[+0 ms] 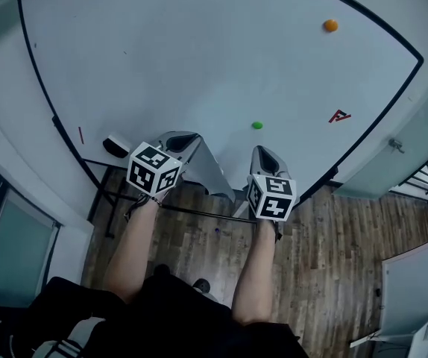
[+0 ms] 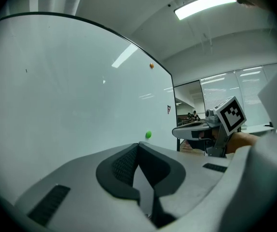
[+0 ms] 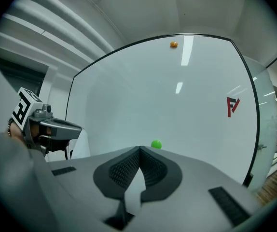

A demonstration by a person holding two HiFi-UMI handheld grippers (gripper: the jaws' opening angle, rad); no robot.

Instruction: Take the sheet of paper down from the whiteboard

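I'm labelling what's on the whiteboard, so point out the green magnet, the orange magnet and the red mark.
green magnet [image 1: 257, 125]: head view, its centre.
orange magnet [image 1: 331, 25]: head view, its centre.
red mark [image 1: 339, 115]: head view, its middle.

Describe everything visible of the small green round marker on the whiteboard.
The small green round marker looks like a plastic magnet button. It sits alone on the bare white whiteboard surface, low and near the middle, below the orange round one and left of the red logo mark. No paper lies under it; nothing else touches it.
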